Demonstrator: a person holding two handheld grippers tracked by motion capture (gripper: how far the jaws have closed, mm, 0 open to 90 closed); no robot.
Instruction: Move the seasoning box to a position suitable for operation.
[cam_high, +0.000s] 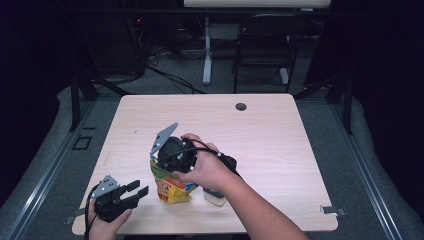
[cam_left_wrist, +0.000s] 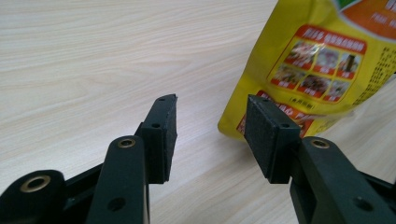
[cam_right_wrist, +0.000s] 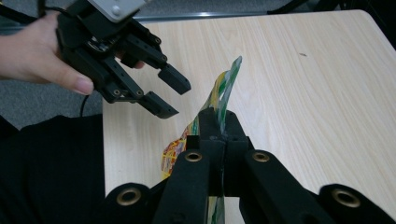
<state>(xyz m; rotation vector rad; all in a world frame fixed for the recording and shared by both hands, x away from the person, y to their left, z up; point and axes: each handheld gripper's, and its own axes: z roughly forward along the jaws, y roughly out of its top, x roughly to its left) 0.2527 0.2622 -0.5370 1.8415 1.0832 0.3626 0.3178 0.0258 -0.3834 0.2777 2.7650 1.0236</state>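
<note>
A yellow snack bag (cam_high: 171, 189) with red and orange print stands upright on the wooden table (cam_high: 280, 150), near its front edge. My right gripper (cam_high: 159, 159) is shut on the bag's top edge; in the right gripper view the jaws (cam_right_wrist: 220, 125) pinch the flattened top of the bag (cam_right_wrist: 227, 79). My left gripper (cam_high: 139, 189) hovers open at the table's front left, pointing at the bag's lower part. In the left gripper view its pads (cam_left_wrist: 212, 135) stand apart with bare table between them, and the bag (cam_left_wrist: 317, 70) is just beyond the right pad.
A small white object (cam_high: 215, 198) lies on the table under my right forearm. There is a round cable hole (cam_high: 241, 106) at the far side of the table. A black chair (cam_high: 265, 45) and a white desk leg (cam_high: 207, 50) stand behind the table.
</note>
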